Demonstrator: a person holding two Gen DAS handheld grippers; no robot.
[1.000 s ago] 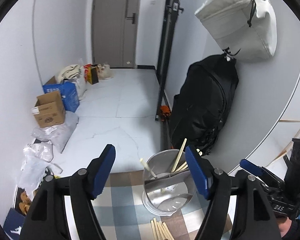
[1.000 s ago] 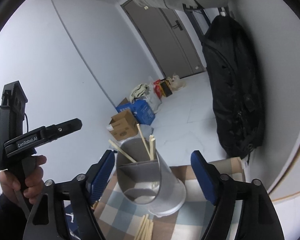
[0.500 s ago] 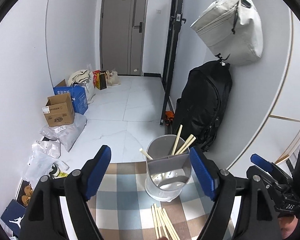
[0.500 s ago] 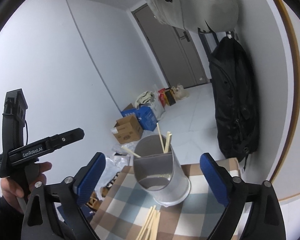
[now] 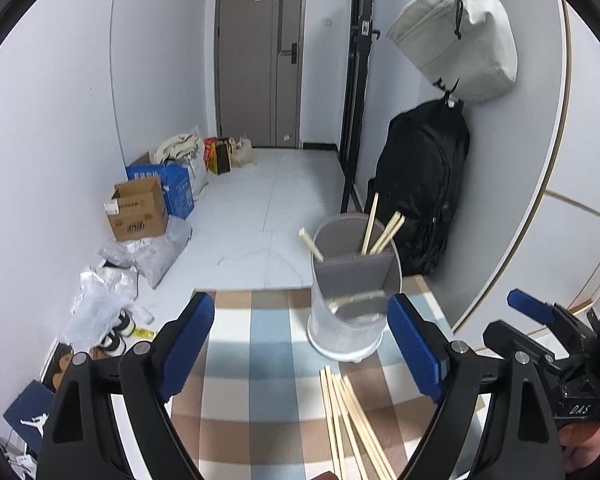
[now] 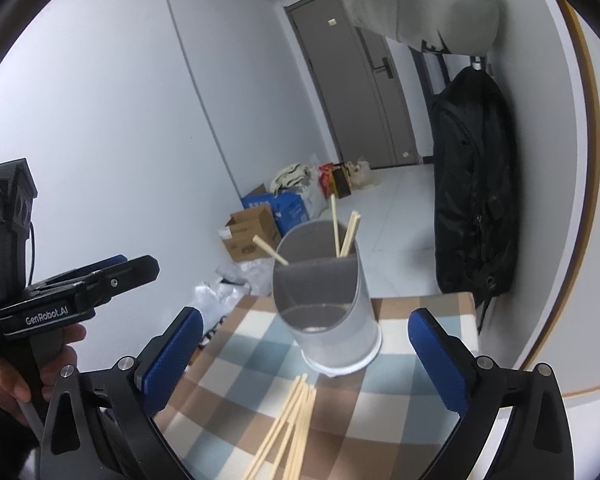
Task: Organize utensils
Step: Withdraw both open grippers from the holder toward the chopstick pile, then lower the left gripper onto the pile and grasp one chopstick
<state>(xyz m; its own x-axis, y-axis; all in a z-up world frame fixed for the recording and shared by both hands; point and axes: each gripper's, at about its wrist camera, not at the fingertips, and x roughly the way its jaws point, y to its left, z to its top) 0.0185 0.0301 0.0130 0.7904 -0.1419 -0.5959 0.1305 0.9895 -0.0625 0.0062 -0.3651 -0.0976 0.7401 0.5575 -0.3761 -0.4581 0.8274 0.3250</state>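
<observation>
Checked cloth on the worktop (image 5: 260, 360), hallway and grey door beyond it, and both my tools are looking down at the same spot. Left tool (image 5: 302, 344) first: its jaws are opening right now, blue pads wide apart, nothing between them but bare cloth. Right tool (image 6: 300, 356) is opening too and already about as wide as it goes, with nothing gripped; the holder shows between its pads in the view but sits further out, untouched.

That holder (image 5: 354, 292) (a pale cylinder with a grey divider across it) stands upright just ahead of the left tool, a little toward its right pad, near the far edge of the worktop. I count three chopsticks in it (image 5: 376, 230): two leaning together toward the black backpack (image 5: 424, 184), one tilted out the other way. From the right tool's camera the holder (image 6: 328, 308) is dead ahead and the sticks poke out of its back compartment.

So, progress: a few are stowed, and the bulk is not. Loose chopsticks (image 5: 352, 420) lie in a fanned bundle on the cloth, nearer to me than the holder, just inside the left tool's right pad; in the right view the same bundle (image 6: 288, 424) runs down between the pads. I judge we're early-to-middle, with the whole loose pile left to pick up and drop in. Both tools being empty, a fresh pick from that bundle looks like the next job.
</observation>
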